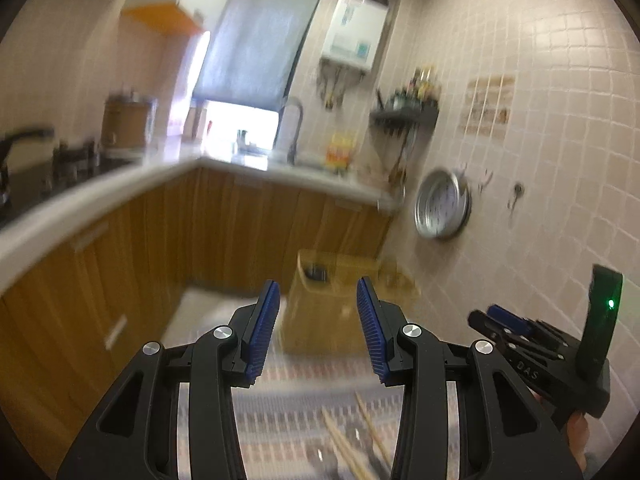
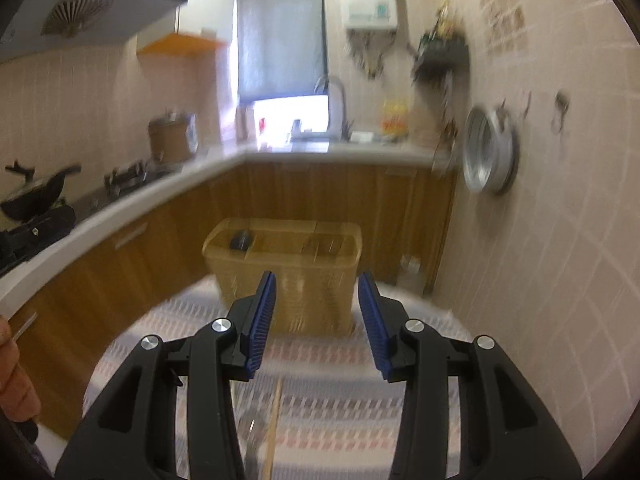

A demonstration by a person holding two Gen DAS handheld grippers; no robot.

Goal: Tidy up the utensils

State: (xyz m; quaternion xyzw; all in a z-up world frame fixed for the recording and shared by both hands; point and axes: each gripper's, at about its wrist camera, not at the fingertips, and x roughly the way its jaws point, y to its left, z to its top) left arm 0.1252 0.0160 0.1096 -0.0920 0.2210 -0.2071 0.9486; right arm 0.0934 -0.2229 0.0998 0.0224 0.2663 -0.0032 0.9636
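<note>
A tan utensil holder (image 2: 288, 276) with several compartments stands on a patterned tablecloth (image 2: 320, 380); a dark object sits in its left compartment. My right gripper (image 2: 318, 276) is open just short of the holder, with nothing between its blue pads. A wooden chopstick (image 2: 274, 420) lies on the cloth below it, beside a blurred metal piece. In the left wrist view my left gripper (image 1: 317, 286) is open and empty, with the holder (image 1: 332, 304) beyond it. Wooden chopsticks (image 1: 352, 440) lie on the cloth under it. The right gripper (image 1: 496, 316) shows at the right.
A kitchen counter (image 2: 120, 216) with wooden cabinets runs along the left and back, bearing a stove, a pan and a pot. The tiled wall (image 2: 540, 280) is close on the right, with a metal basin (image 2: 490, 152) hanging on it. A hand (image 2: 12, 376) shows at the left edge.
</note>
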